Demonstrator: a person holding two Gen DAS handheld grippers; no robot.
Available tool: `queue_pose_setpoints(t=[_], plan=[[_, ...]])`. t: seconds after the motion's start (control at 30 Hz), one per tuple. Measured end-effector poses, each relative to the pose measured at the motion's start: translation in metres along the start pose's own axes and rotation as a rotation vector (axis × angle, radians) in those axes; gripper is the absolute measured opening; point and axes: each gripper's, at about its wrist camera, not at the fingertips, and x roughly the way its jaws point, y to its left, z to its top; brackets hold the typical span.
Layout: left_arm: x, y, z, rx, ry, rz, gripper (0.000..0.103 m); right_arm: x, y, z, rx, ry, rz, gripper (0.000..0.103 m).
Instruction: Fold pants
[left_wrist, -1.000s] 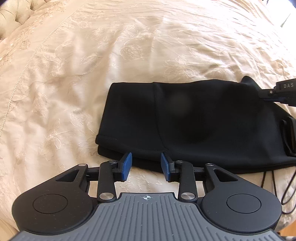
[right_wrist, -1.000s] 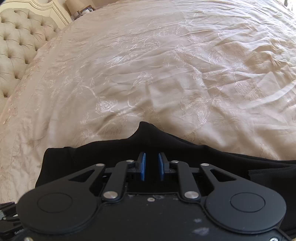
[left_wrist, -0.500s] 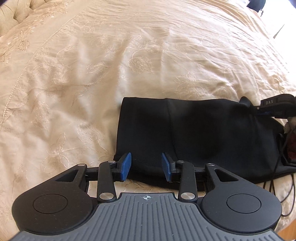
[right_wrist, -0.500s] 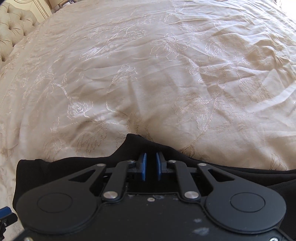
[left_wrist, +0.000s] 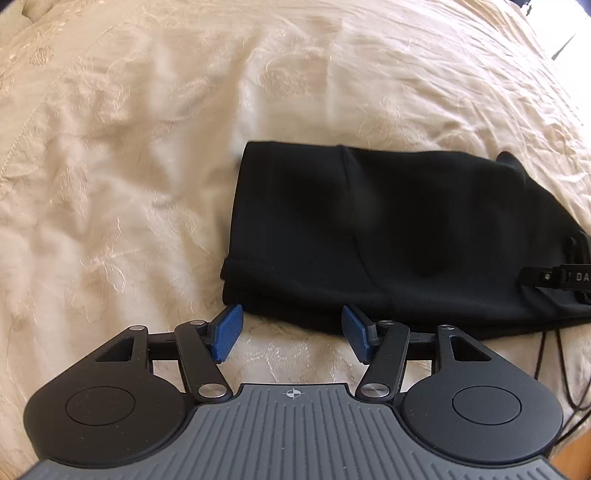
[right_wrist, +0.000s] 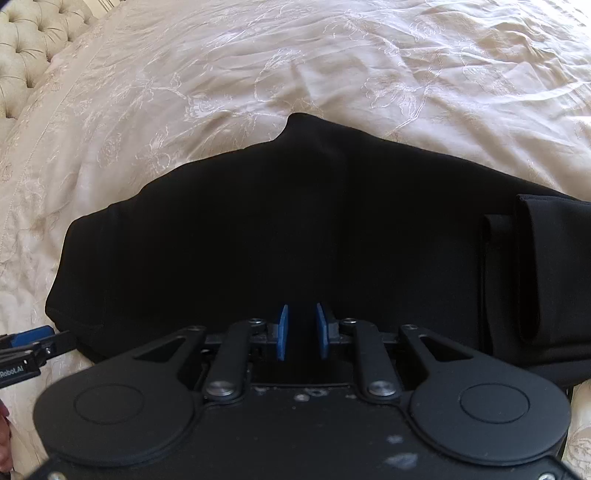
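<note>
pants (left_wrist: 369, 229): matt black knit cloth; bedspread (left_wrist: 110, 166): cream embroidered cloth, faint sheen

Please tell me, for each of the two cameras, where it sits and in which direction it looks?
Left wrist: sits on the left gripper, looks over its open blue fingers at the near left edge of the black pants on the cream bedspread.
Right wrist: sits on the right gripper, low over the pants, facing the tufted headboard.
Shared: pants, bedspread, each other's gripper at the frame edge.
</note>
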Motion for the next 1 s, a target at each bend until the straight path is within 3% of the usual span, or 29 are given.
queue_pose_setpoints(t=[0.1,0.23,0.4,0.53,0.67,0.83,1.0], plan=[[0.009,0.006,-0.006,-0.050,0.018,-0.022,0.060,0.000,0.006,-0.003,-0.021,0.006,-0.007,0.021],[0.014,0.013,-0.003,-0.125,0.016,-0.081,0.072,0.003,0.011,-0.001,-0.044,0.023,-0.012,0.025],[0.008,0.024,-0.002,-0.225,-0.014,-0.196,0.072,0.010,0.021,0.002,-0.062,0.029,-0.024,0.025],[-0.004,0.027,-0.010,-0.218,-0.053,-0.238,0.072,0.013,0.022,0.004,-0.057,0.033,-0.026,0.026],[-0.010,0.027,-0.012,-0.220,-0.081,-0.231,0.072,0.015,0.022,0.006,-0.063,0.039,-0.027,0.026],[0.008,0.026,-0.003,-0.267,-0.004,-0.170,0.072,0.015,0.022,0.007,-0.062,0.039,-0.029,0.026],[0.019,0.028,0.000,-0.317,0.012,-0.159,0.074,0.015,0.022,0.007,-0.060,0.039,-0.029,0.026]])
